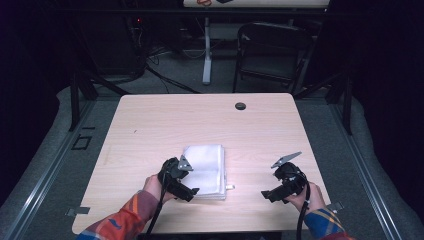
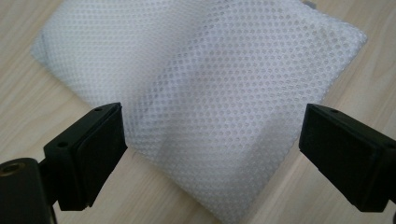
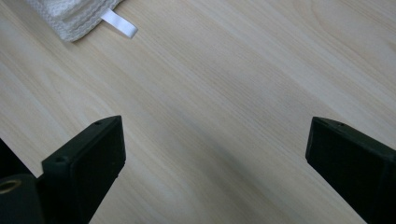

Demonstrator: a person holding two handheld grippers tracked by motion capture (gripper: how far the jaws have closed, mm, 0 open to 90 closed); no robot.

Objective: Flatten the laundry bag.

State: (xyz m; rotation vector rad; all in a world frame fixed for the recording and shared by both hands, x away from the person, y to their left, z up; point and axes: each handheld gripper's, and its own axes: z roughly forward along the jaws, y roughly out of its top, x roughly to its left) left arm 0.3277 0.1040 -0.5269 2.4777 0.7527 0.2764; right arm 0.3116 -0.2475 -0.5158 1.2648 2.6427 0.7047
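A folded white mesh bag lies flat on the light wooden table, near its front edge. My left gripper hovers at the bag's near left corner, held by a hand in a plaid sleeve. In the left gripper view the mesh bag spreads between the wide-apart jaws of my left gripper, and the pads do not touch it. My right gripper is to the bag's right, open over bare wood. The right gripper view has my right gripper open, with the bag's corner and its white tab at top left.
A small black round cap sits in the tabletop near the far edge. Beyond the table stand a dark folding chair and a white desk leg. Grey floor and metal rails run along both sides of the table.
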